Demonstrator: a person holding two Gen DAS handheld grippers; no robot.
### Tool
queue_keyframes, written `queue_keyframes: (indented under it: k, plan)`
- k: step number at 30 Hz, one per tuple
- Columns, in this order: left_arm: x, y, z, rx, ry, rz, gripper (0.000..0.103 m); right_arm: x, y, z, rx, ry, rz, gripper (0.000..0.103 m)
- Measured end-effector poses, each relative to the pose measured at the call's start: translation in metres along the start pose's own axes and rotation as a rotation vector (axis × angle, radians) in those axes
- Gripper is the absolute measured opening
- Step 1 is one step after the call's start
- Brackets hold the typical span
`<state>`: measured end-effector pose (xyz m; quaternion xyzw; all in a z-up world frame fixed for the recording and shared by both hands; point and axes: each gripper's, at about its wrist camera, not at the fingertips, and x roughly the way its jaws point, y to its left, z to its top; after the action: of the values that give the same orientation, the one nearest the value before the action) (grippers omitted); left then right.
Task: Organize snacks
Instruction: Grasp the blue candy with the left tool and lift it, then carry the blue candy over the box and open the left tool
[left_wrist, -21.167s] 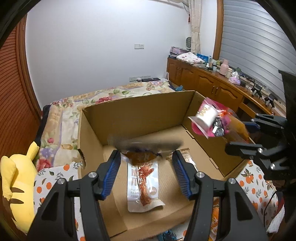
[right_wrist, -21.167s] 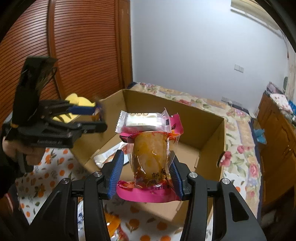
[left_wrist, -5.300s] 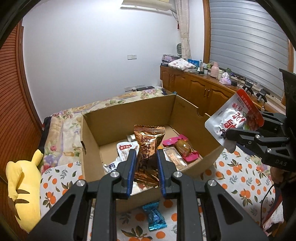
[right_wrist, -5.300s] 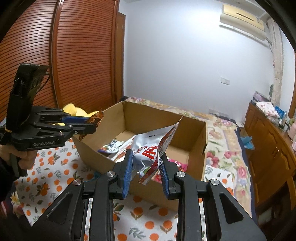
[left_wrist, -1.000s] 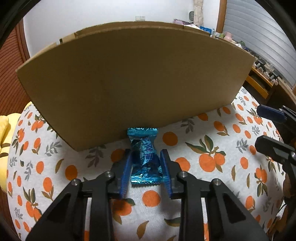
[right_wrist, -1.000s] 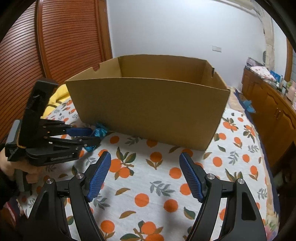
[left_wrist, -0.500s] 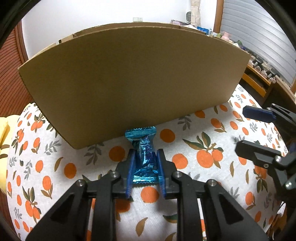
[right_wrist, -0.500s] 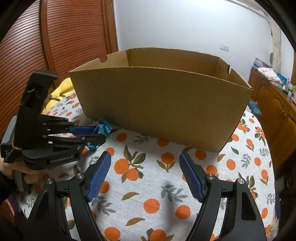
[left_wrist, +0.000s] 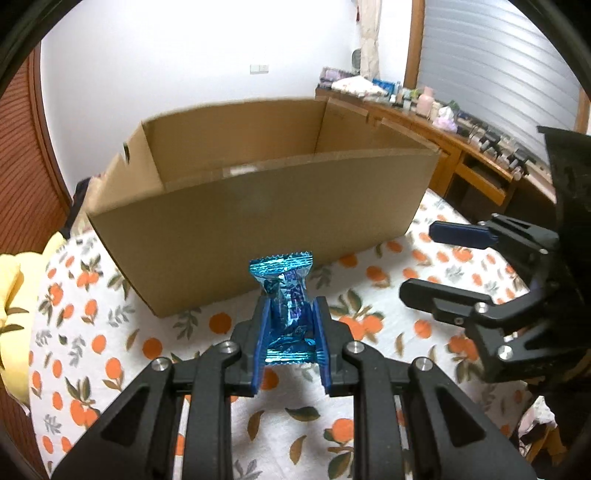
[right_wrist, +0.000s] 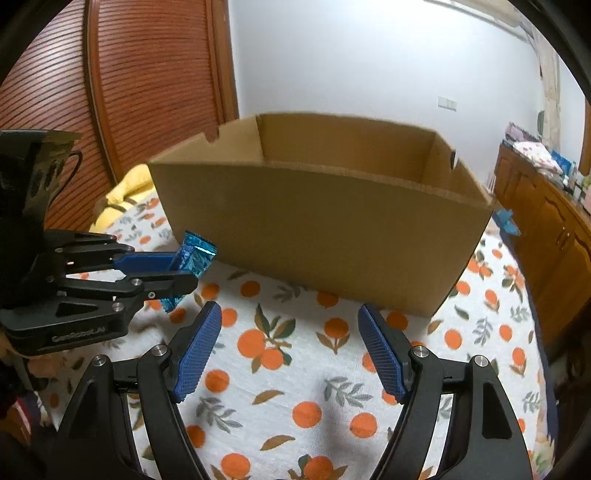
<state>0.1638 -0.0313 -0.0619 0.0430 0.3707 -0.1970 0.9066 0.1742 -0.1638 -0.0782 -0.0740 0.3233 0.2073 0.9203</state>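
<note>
Up comes the blue candy (left_wrist: 287, 306) off the worktop (left_wrist: 122, 343), left gripper (left_wrist: 289, 338) pinching its light, crinkly middle; box (left_wrist: 258, 221) at twelve o'clock, right gripper (right_wrist: 290, 350) wide, empty.

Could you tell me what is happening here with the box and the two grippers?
A person is tidying snacks into a cardboard box on an orange-print cloth. The left gripper is shut on a blue candy wrapper, held off the cloth in front of the box's near wall. The right gripper is open and holds nothing, hovering over the cloth beside it.
</note>
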Motion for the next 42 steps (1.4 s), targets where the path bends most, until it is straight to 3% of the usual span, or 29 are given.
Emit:
queue_keyframes:
  k: [5, 14, 25, 42]
  plan:
    - [-0.028, 0.004, 0.019, 0.016, -0.058, 0.002, 0.02, -0.021, -0.001, 0.02, -0.007, -0.056, -0.005, 0.078]
    - [-0.042, 0.016, 0.067, 0.033, -0.124, 0.031, 0.021, -0.04, -0.004, 0.065, -0.045, -0.129, -0.019, 0.078]
    - [-0.006, 0.036, 0.103, 0.025, -0.101, 0.051, 0.021, -0.01, -0.022, 0.1, -0.044, -0.137, -0.019, 0.078]
    - [0.044, 0.046, 0.137, 0.028, -0.049, 0.071, 0.021, 0.037, -0.05, 0.124, -0.013, -0.106, -0.009, 0.079]
